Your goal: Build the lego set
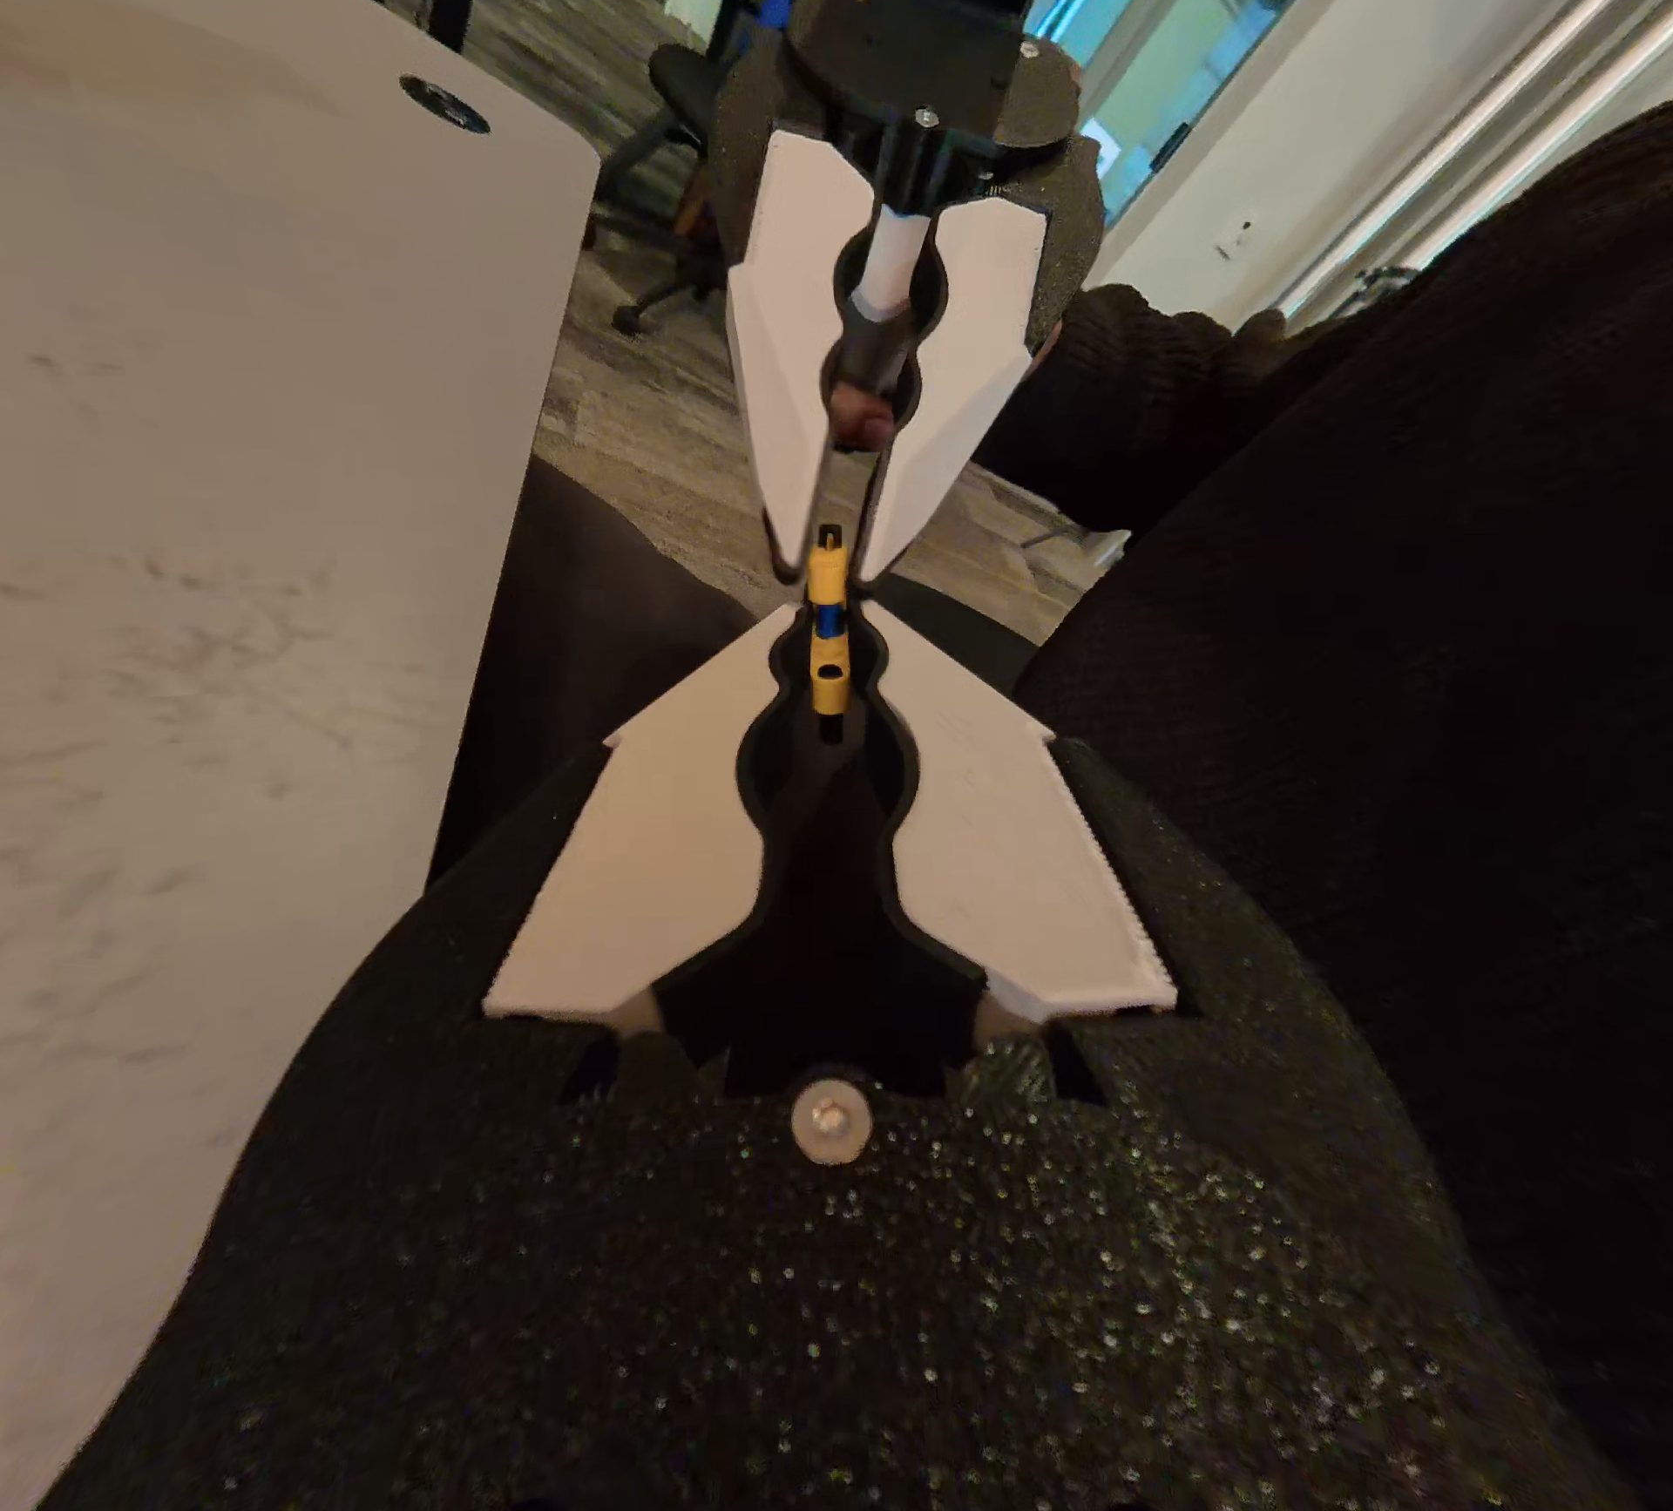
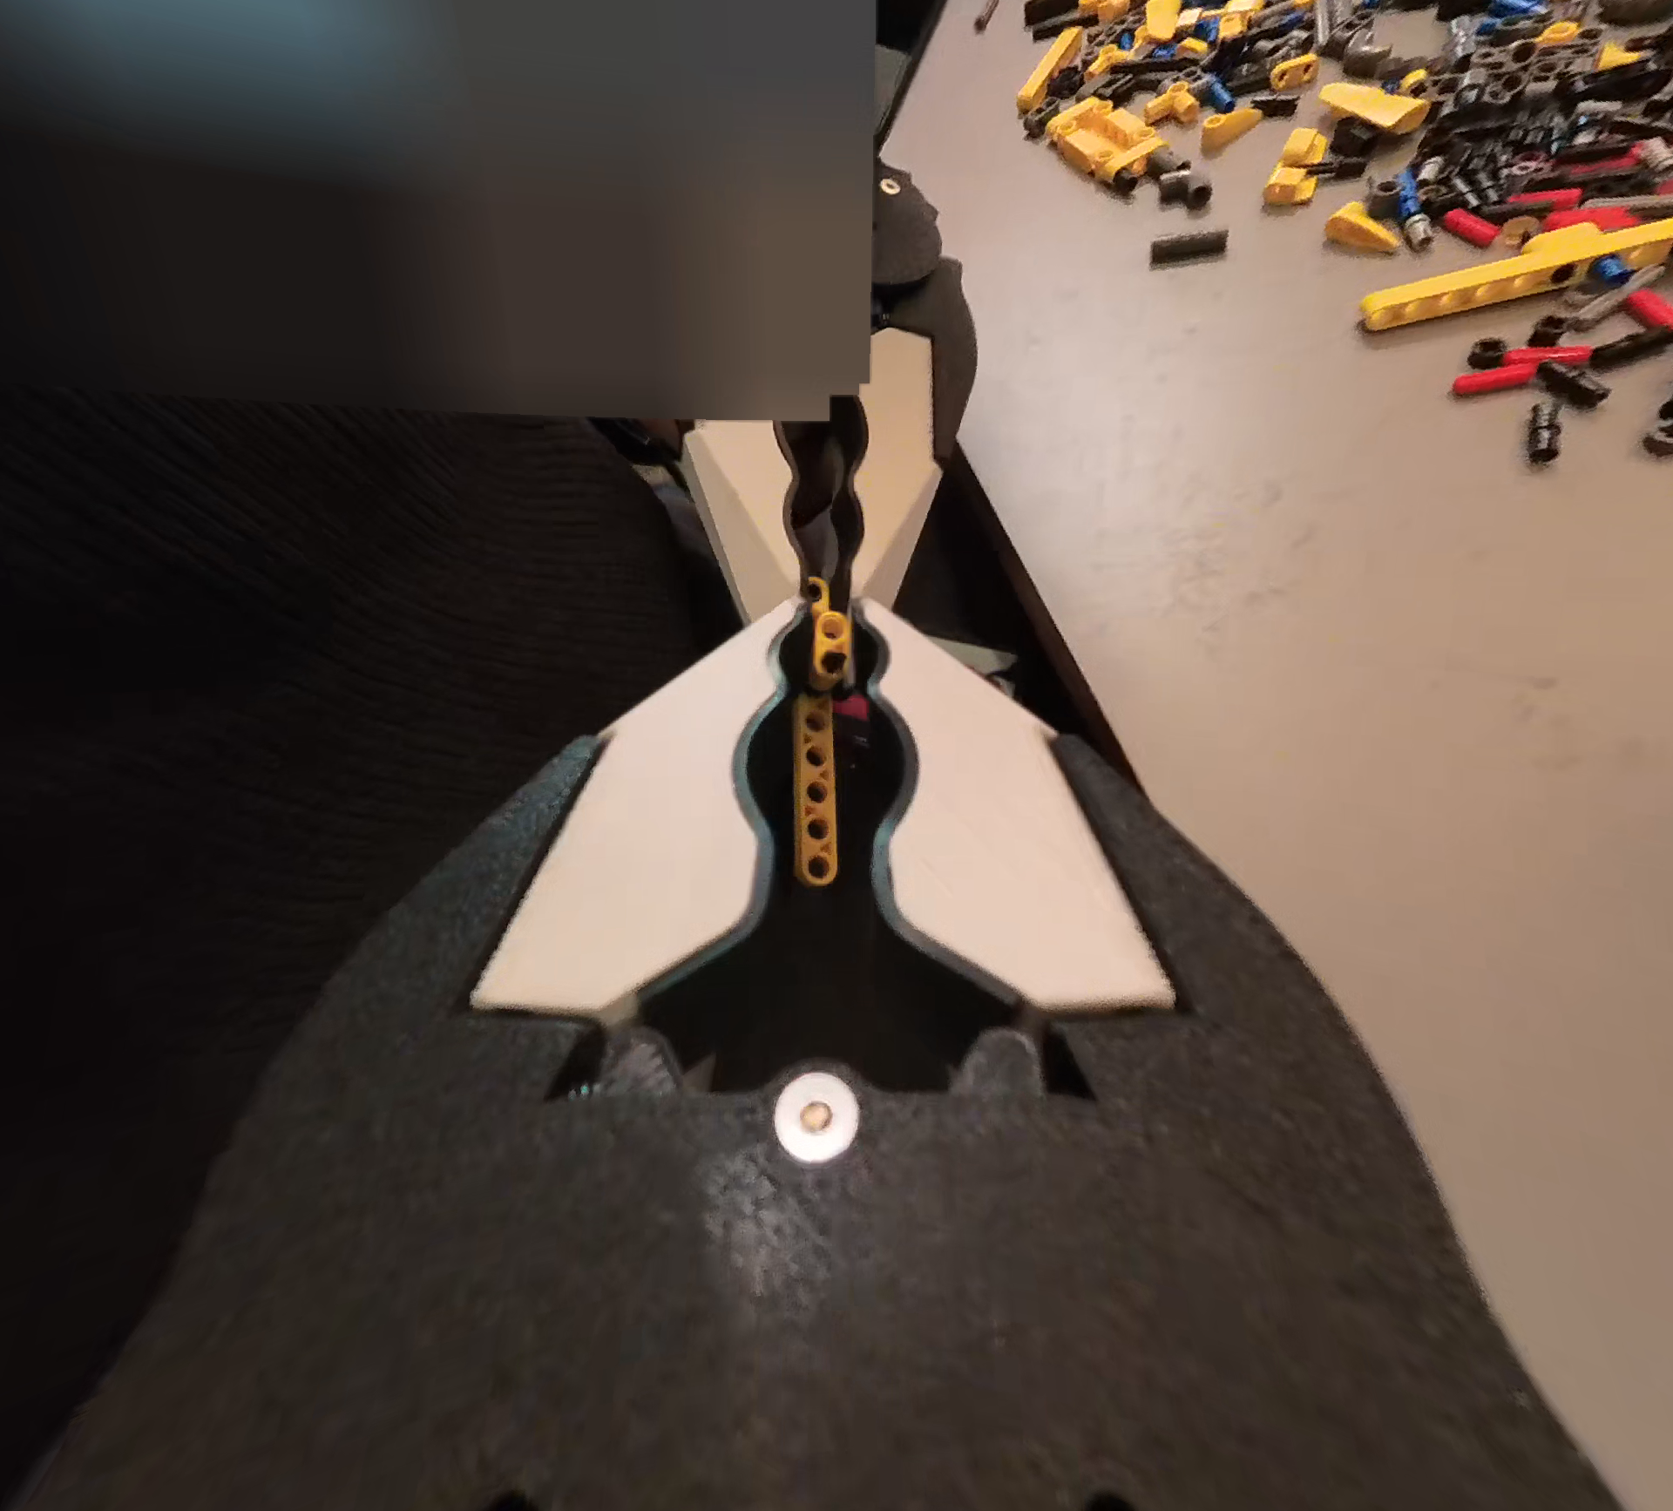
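Yellow plastic building pieces with holes (image 1: 827, 635) are pinched tip to tip by both closed grippers, left (image 1: 831, 607) and right (image 2: 826, 616), beside the white table (image 2: 1267, 653) edge.

Two hand-held grippers in play, the left hand-held gripper (image 1: 828, 607) and the right hand-held gripper (image 2: 828, 607), tip to tip. Between them, one yellow beam with holes (image 2: 815, 788) and one short yellow connector piece (image 2: 830, 644). One white counter (image 2: 1222, 653), and on it one heap of loose building pieces (image 2: 1403, 64), far too many to count. One office chair (image 1: 688, 109) behind.
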Demonstrator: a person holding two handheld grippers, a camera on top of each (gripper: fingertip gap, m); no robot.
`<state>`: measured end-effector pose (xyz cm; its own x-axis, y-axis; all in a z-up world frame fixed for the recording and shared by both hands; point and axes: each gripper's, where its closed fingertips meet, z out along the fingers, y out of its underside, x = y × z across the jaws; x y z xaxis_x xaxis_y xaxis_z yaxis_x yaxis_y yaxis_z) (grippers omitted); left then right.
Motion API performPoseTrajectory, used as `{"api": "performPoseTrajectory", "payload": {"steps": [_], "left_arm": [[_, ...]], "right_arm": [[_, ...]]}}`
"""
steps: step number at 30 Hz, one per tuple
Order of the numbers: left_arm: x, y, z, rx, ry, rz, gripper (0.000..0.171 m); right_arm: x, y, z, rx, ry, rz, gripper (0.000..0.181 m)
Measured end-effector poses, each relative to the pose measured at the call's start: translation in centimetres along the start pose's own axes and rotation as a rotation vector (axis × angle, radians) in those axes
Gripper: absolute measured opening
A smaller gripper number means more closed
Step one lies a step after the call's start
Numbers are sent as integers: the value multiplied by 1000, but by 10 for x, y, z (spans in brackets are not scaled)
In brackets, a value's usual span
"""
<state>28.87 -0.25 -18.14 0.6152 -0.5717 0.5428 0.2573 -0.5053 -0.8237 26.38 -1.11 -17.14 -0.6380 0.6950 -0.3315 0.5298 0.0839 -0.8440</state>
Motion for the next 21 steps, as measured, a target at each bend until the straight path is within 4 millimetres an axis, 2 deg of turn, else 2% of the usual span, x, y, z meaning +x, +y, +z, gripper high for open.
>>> {"api": "performPoseTrajectory", "payload": {"steps": [1,2,3,6,8,10,13,16,19,21], "left_arm": [[0,-2,-2,13,-3,0,5],[-1,-3,-5,30,-5,-11,6],[-2,-4,-8,49,-4,-33,6],[-5,-7,-19,138,35,-152,5],[-6,-11,-24,208,98,-274,5],[-4,-12,-27,250,167,-385,5],[4,-10,-26,243,196,-402,5],[15,-15,-29,254,235,-397,6],[24,-21,-35,283,292,-408,6],[27,-24,-40,312,315,-427,6]], "right_arm": [[3,-2,-1,9,25,5,22],[5,-3,-4,12,44,-5,54],[4,-5,-6,23,51,-22,71],[-3,-15,-10,116,79,-112,71],[-7,-15,-6,133,131,-226,71],[-4,-9,3,78,237,-383,71],[1,-2,15,-30,350,-571,71],[-7,-2,25,-21,268,-565,65],[-18,-16,23,91,184,-532,43],[-21,-26,18,159,155,-512,37]]}}
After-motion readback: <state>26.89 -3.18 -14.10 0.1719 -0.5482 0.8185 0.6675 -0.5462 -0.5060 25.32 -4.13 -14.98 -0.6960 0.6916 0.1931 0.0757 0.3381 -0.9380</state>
